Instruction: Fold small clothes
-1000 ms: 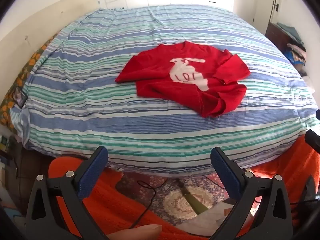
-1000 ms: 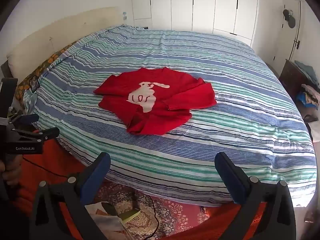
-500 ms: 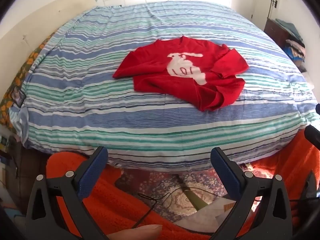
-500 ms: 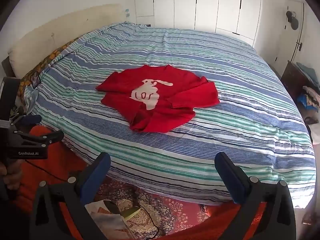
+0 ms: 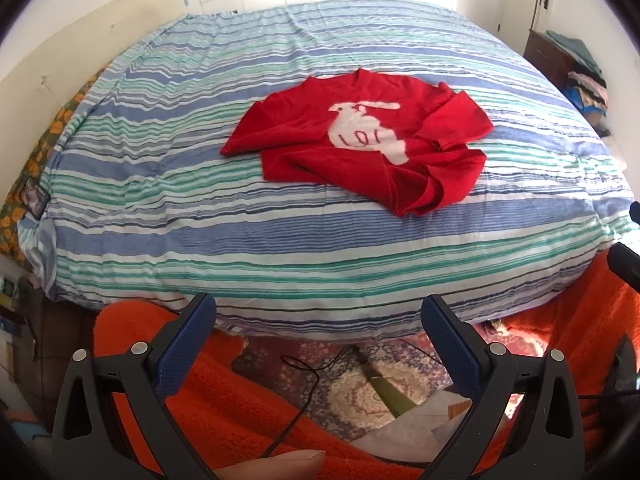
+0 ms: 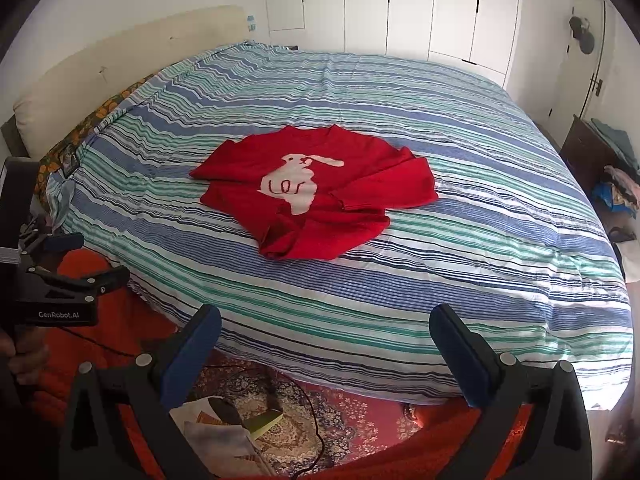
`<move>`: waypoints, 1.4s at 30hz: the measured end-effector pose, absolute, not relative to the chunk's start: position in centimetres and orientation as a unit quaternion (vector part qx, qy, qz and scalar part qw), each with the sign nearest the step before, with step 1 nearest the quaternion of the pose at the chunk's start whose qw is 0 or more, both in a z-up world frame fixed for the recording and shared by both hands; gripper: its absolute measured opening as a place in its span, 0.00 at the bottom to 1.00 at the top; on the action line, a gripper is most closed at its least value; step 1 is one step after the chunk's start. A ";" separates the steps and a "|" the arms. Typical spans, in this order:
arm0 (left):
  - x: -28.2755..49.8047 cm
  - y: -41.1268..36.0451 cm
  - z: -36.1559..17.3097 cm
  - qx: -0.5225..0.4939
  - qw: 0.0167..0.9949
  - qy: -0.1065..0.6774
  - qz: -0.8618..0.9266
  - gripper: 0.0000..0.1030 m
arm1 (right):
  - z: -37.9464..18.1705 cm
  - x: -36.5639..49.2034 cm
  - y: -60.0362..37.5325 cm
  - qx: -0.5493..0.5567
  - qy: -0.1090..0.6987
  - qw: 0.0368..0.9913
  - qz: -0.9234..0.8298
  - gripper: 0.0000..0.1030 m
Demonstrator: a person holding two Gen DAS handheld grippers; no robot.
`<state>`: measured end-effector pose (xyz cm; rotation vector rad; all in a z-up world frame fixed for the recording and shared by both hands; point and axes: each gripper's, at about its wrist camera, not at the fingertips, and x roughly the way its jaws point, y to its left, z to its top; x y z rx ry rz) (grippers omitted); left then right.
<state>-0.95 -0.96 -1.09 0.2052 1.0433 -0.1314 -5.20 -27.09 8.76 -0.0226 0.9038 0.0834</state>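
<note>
- Our left tool (image 5: 318, 320), fingers spread and empty, should reach ahead for the red sweater's (image 5: 360, 140) near hem.
- Our right tool (image 6: 325, 330), likewise spread, takes the rumpled corner, flattening it on the bed (image 6: 400, 280) first.

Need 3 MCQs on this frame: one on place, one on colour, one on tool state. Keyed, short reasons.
1. Where does the red sweater lie?
A. On the floor rug
B. On the striped bed cover
C. On the dark dresser

2. What colour is the animal figure on the sweater's front?
A. White
B. Black
C. Yellow

3. How do the left tool and the right tool stand?
A. Both shut on the sweater
B. Left shut, right open
C. Both open and holding nothing

Key: 1 B, the sweater rests mid-bed on the stripes. 2 A, the figure is white with red lines on it. 3 C, each tool's blue pads stand wide apart, short of the bed's near edge.
</note>
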 end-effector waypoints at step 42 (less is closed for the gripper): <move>-0.9 -1.3 -1.5 0.118 0.854 0.503 -0.062 0.99 | 8.1 -4.6 -26.3 -0.094 0.462 0.881 -0.033 0.99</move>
